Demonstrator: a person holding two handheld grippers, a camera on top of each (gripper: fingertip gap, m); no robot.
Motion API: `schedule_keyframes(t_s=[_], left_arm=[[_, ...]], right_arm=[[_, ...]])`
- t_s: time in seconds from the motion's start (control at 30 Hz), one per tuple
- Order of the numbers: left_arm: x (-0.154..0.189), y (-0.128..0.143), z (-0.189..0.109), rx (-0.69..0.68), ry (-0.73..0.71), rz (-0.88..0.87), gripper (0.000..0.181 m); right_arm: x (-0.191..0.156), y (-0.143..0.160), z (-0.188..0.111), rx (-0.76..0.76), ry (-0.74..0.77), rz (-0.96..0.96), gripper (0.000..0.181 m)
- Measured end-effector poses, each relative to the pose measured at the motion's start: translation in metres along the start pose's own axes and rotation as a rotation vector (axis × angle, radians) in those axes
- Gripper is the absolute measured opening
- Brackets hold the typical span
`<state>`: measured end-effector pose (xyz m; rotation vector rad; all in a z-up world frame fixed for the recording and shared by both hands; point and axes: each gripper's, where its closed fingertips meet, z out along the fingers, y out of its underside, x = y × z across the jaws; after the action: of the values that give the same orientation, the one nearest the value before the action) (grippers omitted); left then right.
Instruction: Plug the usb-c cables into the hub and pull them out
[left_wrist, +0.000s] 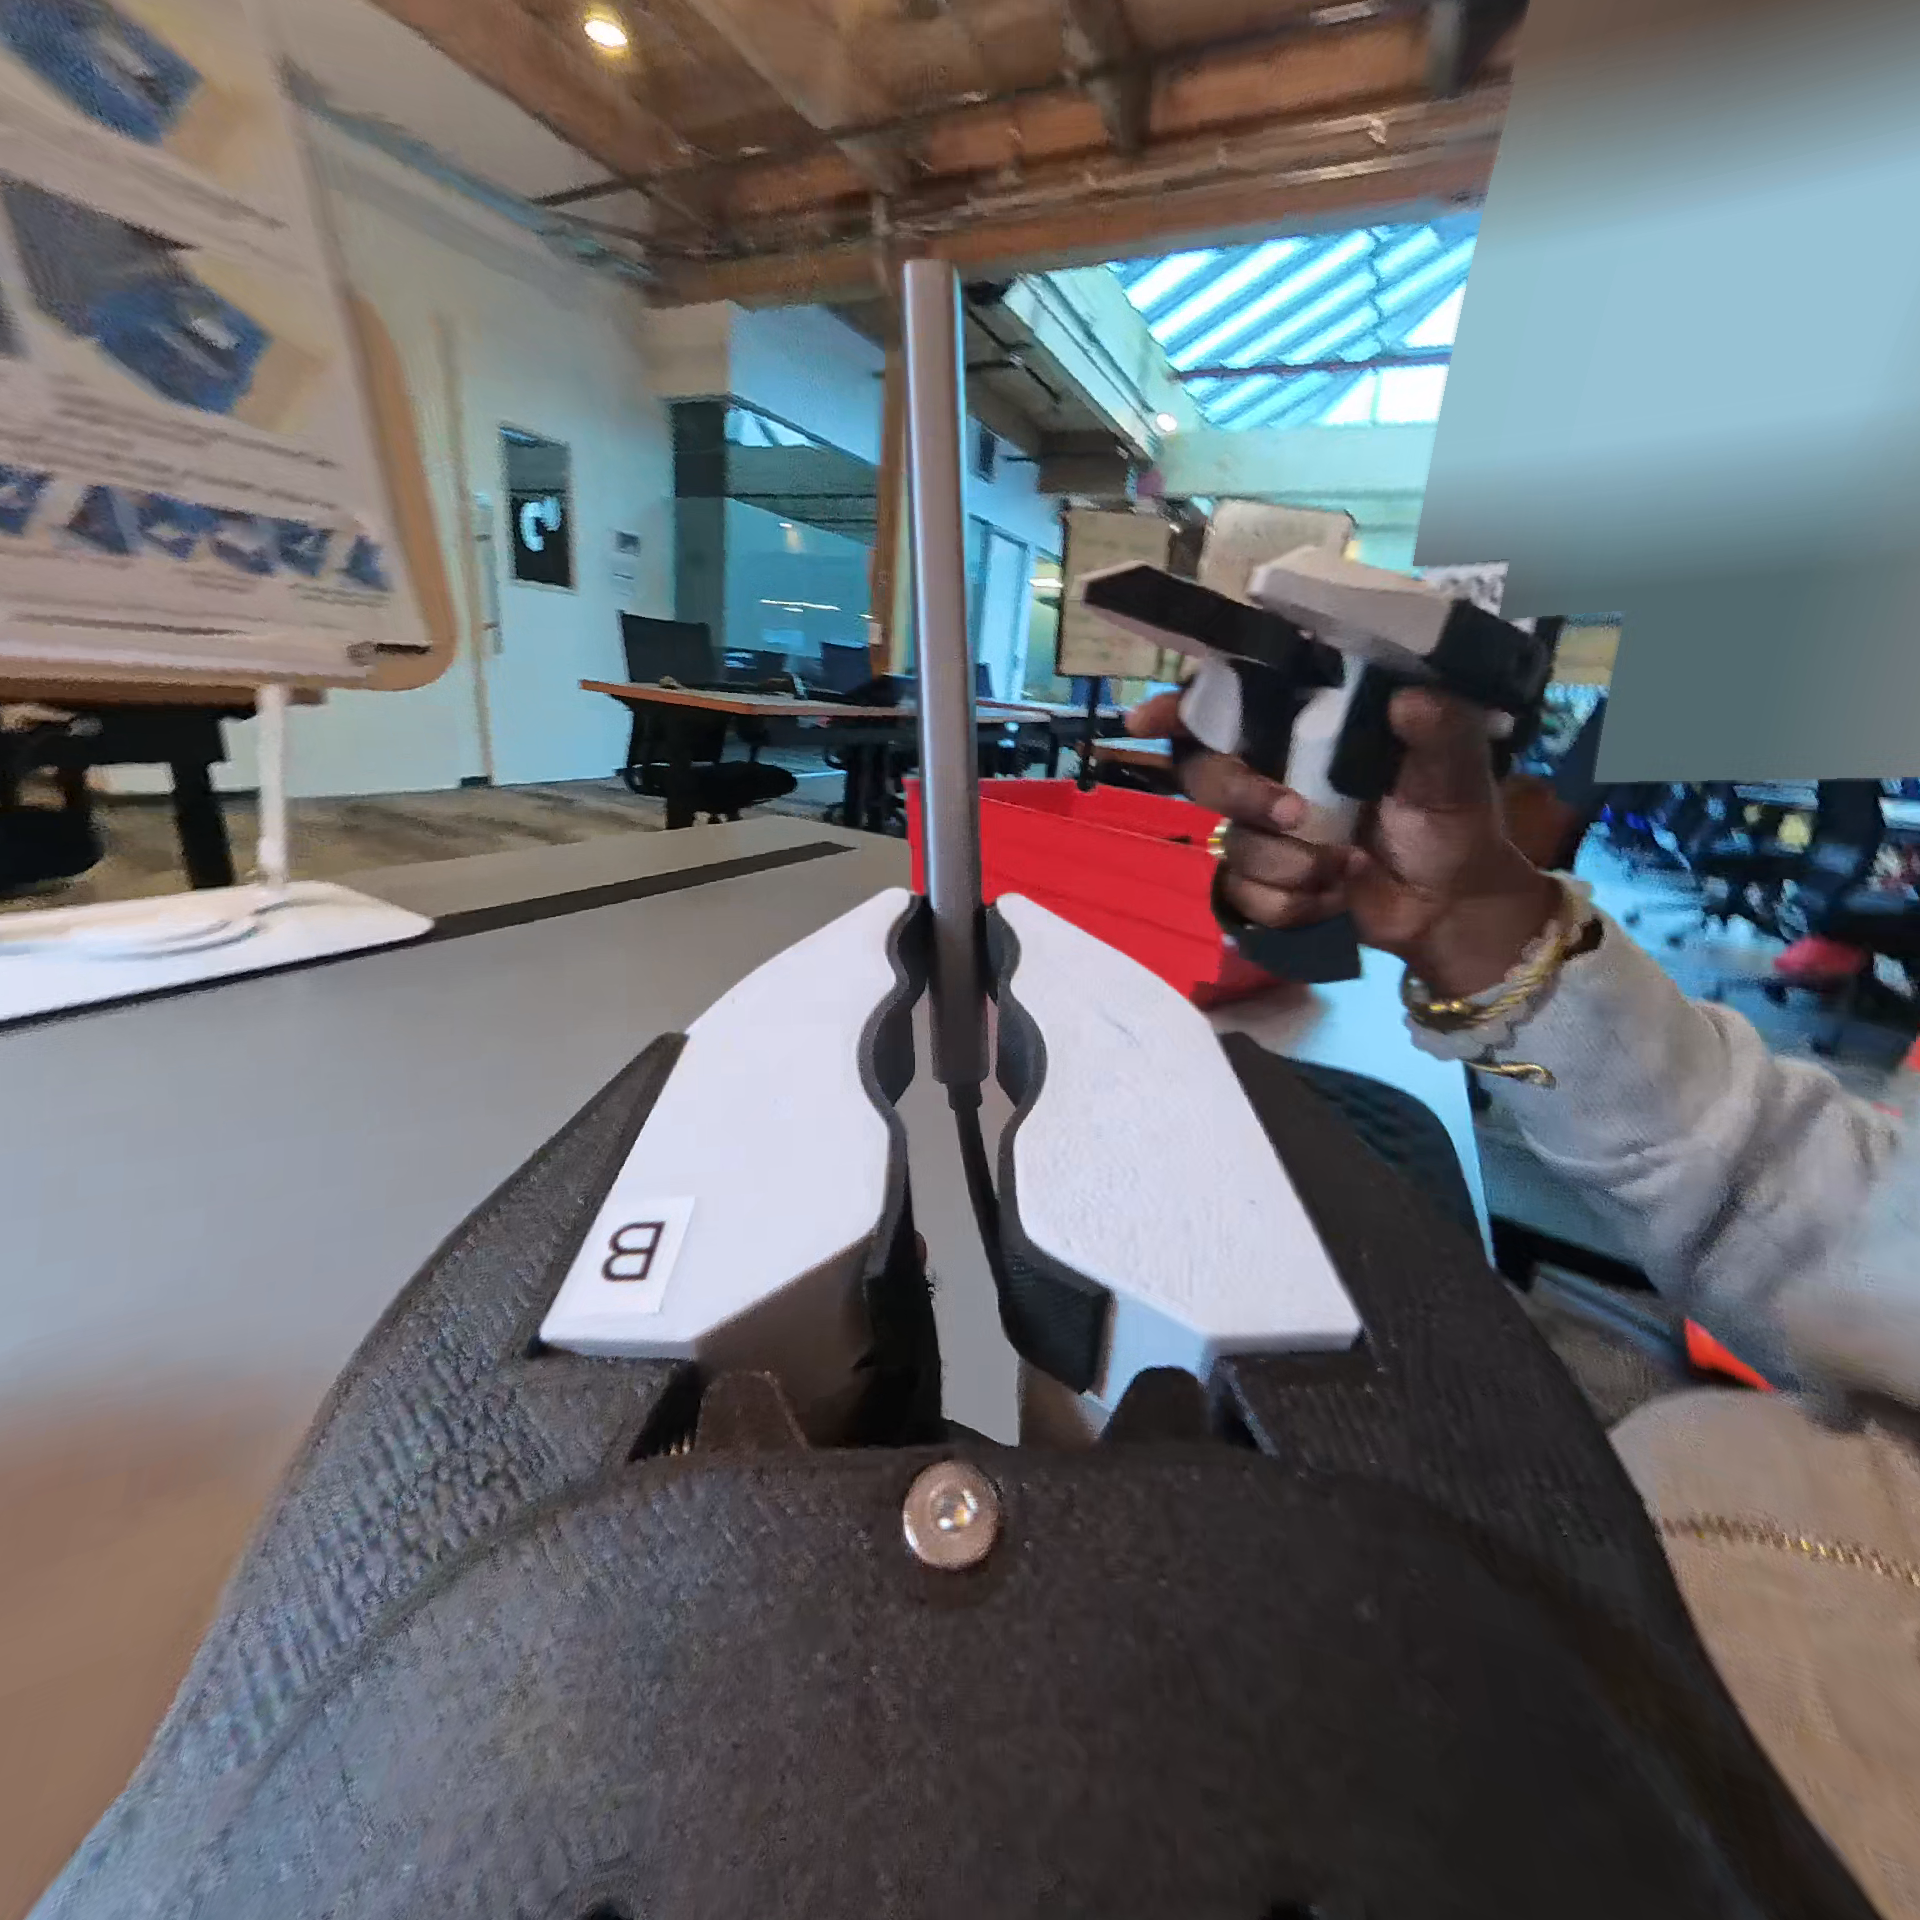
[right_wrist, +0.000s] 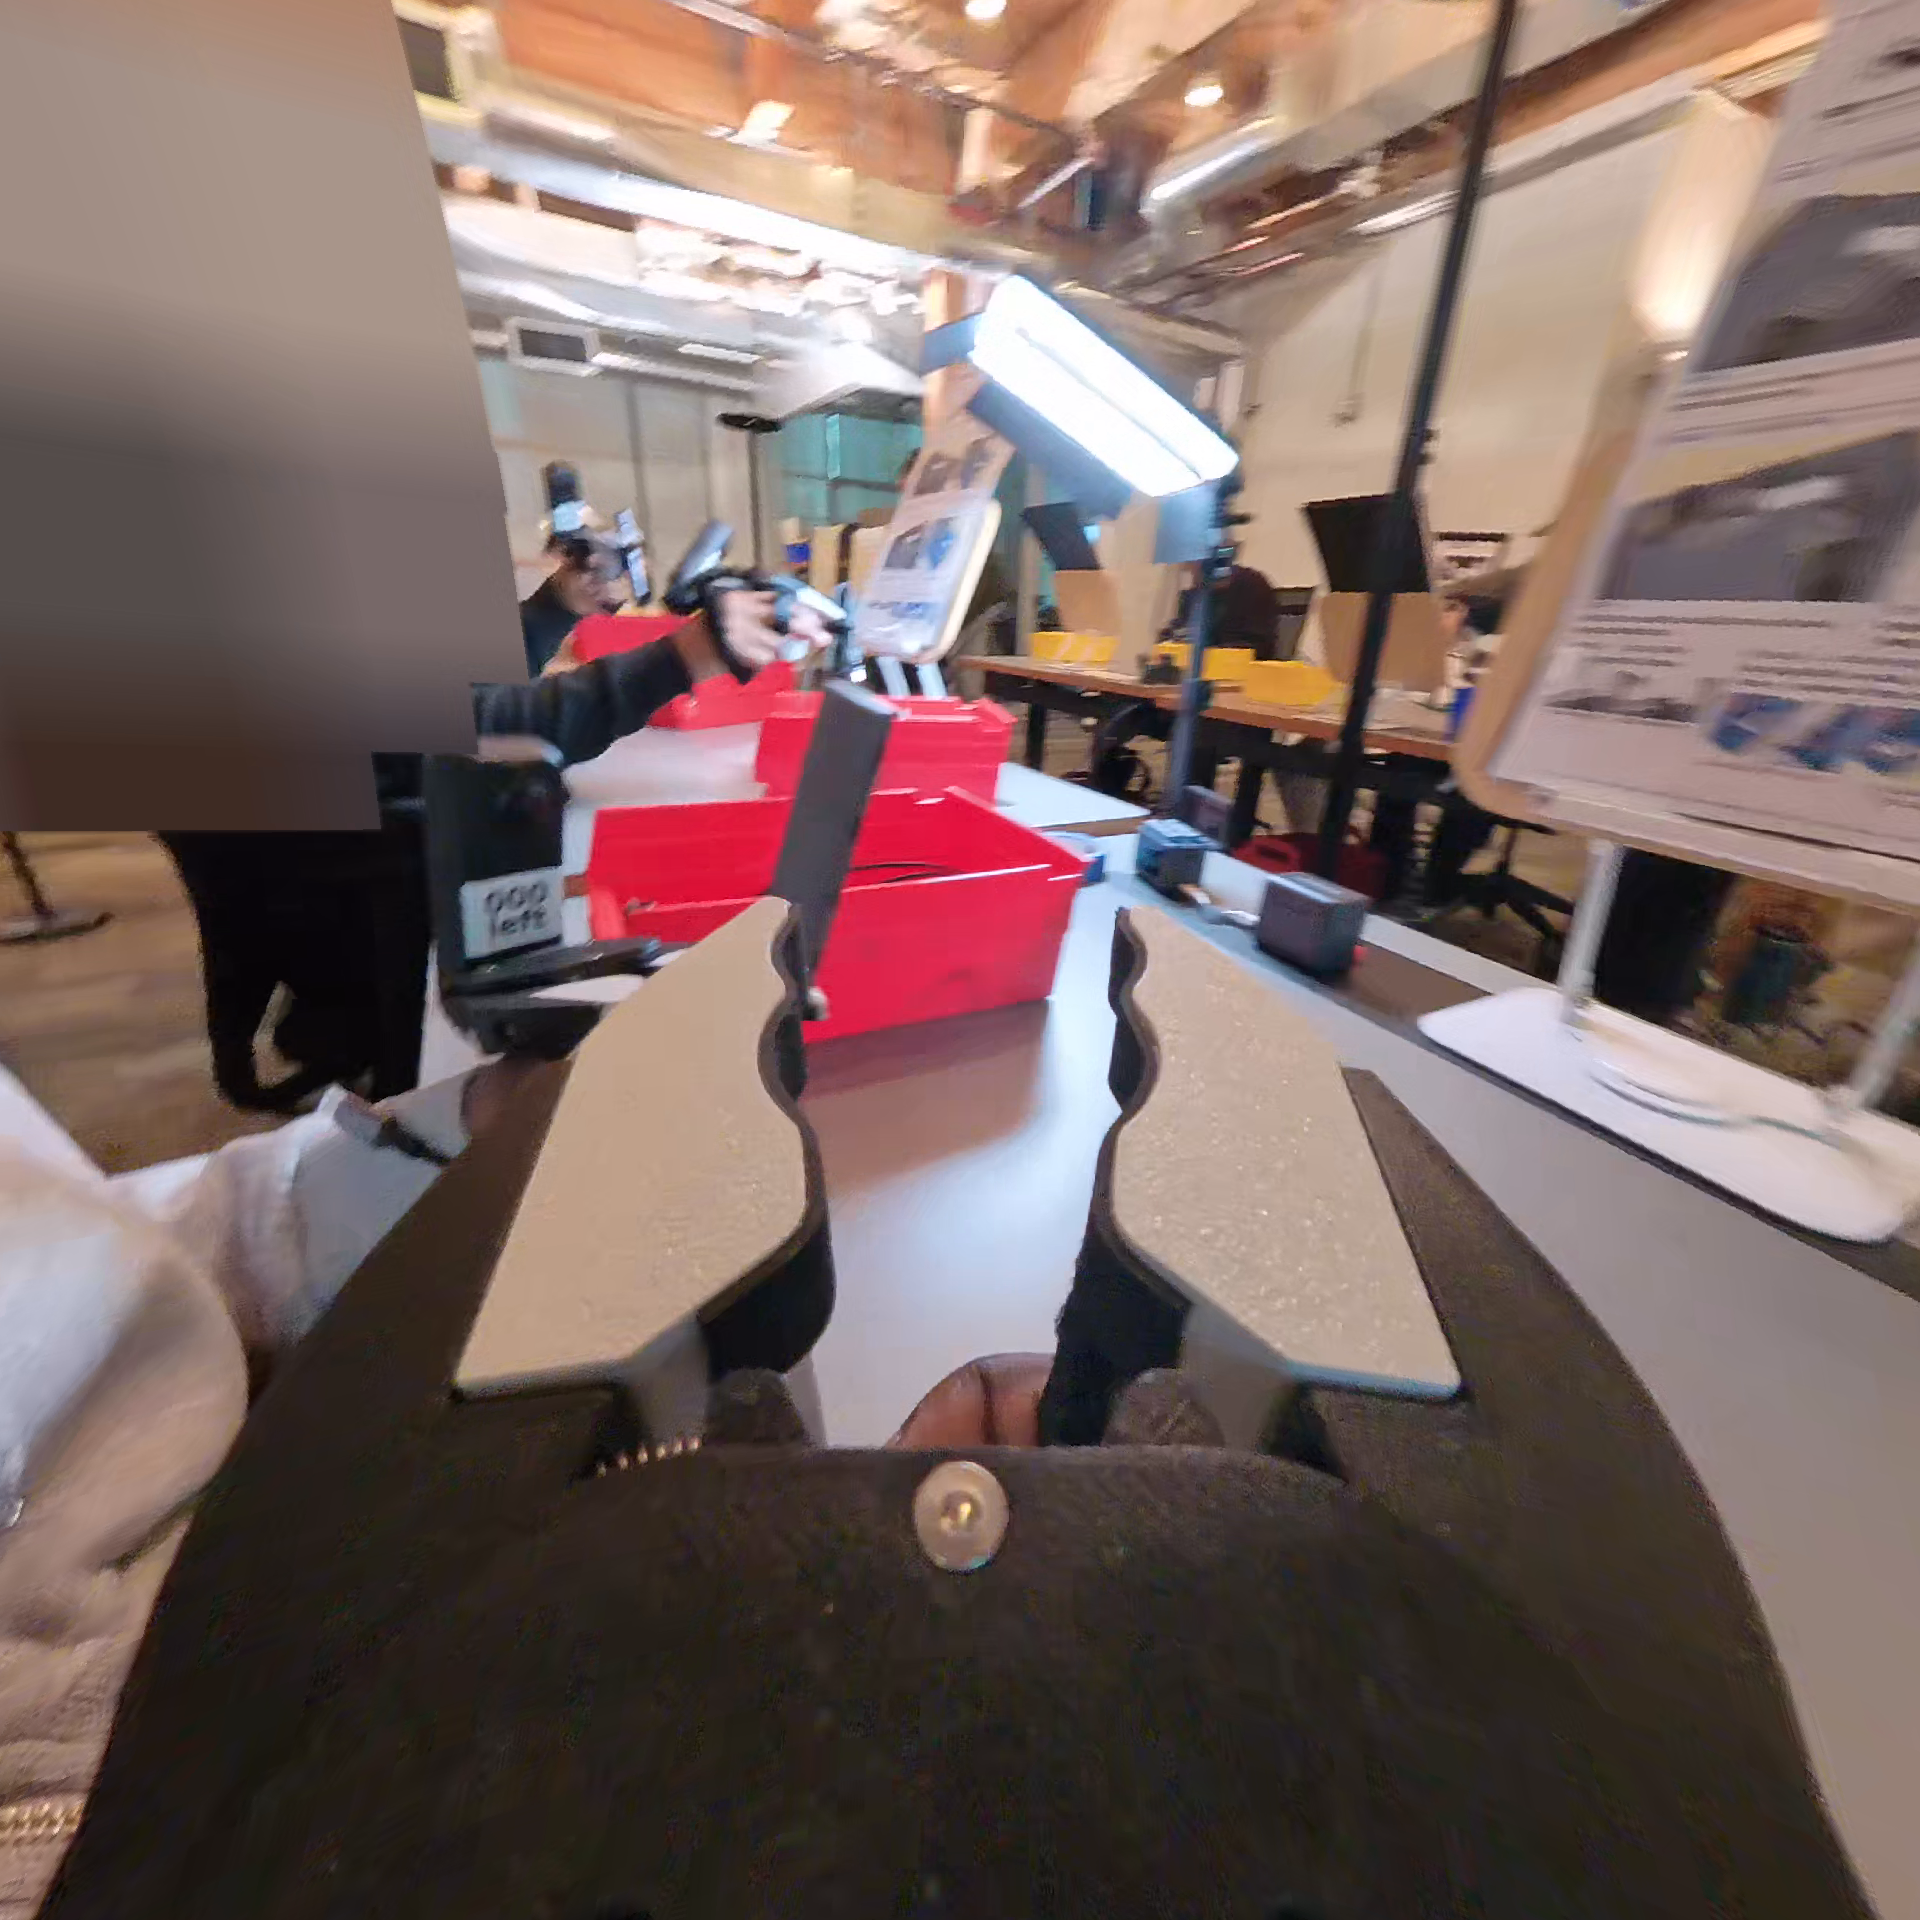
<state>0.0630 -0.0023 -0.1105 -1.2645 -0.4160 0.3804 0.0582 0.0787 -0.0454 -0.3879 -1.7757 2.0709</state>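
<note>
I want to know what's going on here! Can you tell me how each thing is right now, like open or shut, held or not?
Left tool: shut on the hub.
Hub: grey, held upright off the table, its black cable hanging down between the fingers.
Right tool: open, holding nothing.
Red bin: resting on the table, open on top.

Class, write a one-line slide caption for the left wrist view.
Left gripper clamps the grey hub upright above the table, while the open right gripper hovers near a red bin.
</note>
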Motion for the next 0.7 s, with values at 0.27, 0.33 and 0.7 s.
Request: schedule_keyframes(t_s=[0.27, 0.33, 0.7], left_arm=[[0.05, 0.015, 0.004, -0.079, 0.259, 0.131, 0.01], [0.052, 0.016, 0.004, -0.083, 0.274, 0.142, 0.01], [0.017, -0.01, 0.0, 0.092, 0.089, -0.003, 0.031]], right_arm=[[-0.065, 0.033, 0.032, -0.017, -0.254, 0.05, 0.022], [-0.069, 0.031, 0.031, 0.014, -0.271, 0.021, 0.018], [-0.045, -0.031, 0.0, 0.254, -0.145, -0.019, 0.01]])
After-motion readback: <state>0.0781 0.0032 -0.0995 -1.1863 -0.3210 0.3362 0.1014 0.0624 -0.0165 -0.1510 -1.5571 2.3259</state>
